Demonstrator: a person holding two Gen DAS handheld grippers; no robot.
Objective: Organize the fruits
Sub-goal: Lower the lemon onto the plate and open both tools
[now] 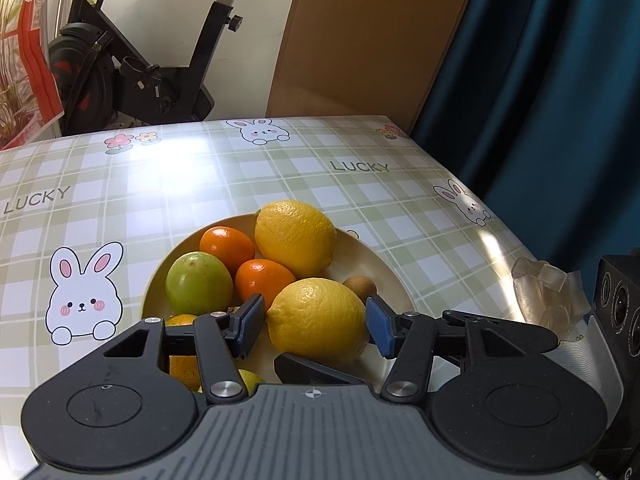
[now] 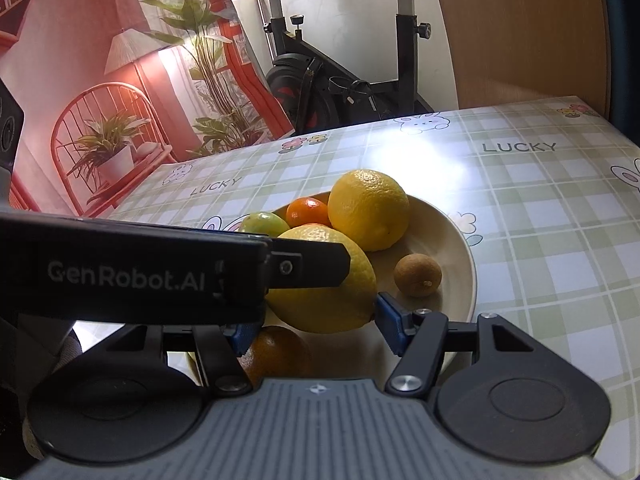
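Observation:
A cream plate [image 1: 360,256] holds two lemons, two small oranges [image 1: 227,242], a green fruit [image 1: 199,282] and a small brown fruit [image 1: 360,287]. My left gripper [image 1: 316,328] is open, its blue pads [image 1: 250,326] on either side of the near lemon [image 1: 318,320]; I cannot tell whether they touch it. The far lemon [image 1: 295,236] lies behind. In the right wrist view my right gripper [image 2: 316,330] is open around the same near lemon [image 2: 328,280], with the left gripper's body [image 2: 160,272] across it. The plate [image 2: 452,240], far lemon [image 2: 368,208] and brown fruit [image 2: 418,275] show there.
The plate sits on a green plaid tablecloth [image 1: 120,184] with rabbits. A clear plastic wrapper [image 1: 544,292] lies at the table's right edge. An exercise bike [image 1: 132,68], a wooden board [image 1: 372,36] and a blue curtain [image 1: 552,80] stand behind. More orange fruit [image 2: 276,350] lies under the right gripper.

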